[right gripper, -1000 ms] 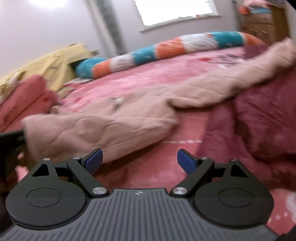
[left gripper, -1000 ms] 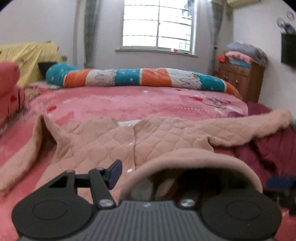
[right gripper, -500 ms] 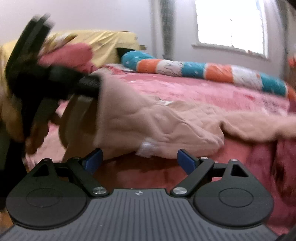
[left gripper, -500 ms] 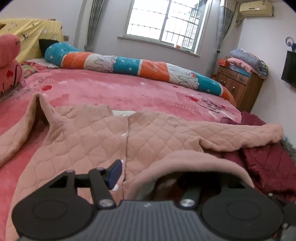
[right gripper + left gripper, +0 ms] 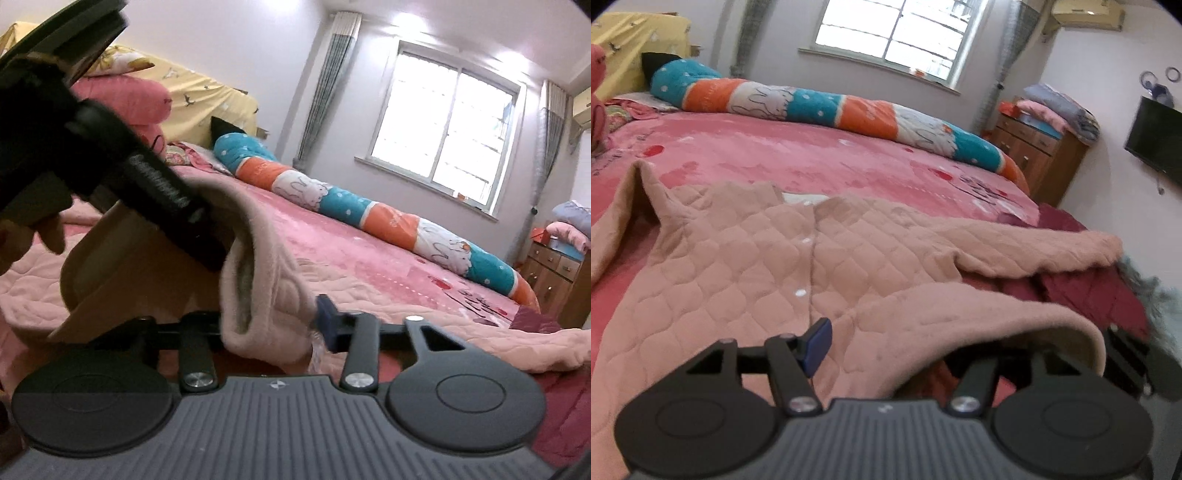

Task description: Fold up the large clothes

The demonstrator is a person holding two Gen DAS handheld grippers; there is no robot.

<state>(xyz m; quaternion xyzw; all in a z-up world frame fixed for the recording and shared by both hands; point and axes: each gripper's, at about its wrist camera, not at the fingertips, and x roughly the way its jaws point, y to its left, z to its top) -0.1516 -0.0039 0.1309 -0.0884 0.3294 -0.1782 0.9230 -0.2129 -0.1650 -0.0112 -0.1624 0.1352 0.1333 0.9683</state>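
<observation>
quilted pink garment [image 5: 746, 266] spread on pink bed [image 5: 812, 155], hem over left tongs [image 5: 905, 343]

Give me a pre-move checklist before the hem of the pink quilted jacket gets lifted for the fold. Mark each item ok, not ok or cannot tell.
1. Right gripper has the hem between its jaws: ok, a thick fold of pink quilted jacket sits there while the jaws are closing.
2. Left gripper has the hem: ok, fabric drapes over its right finger; firmness of grip cannot tell.
3. Jacket front lies flat: ok, buttoned, few wrinkles.
4. Far sleeve is on the bed: not ok, its cuff lies over the maroon garment.
5. Near sleeve is straight: not ok, it is peaked.
6. Pink bedspread beyond is free for the fold: ok.
</observation>
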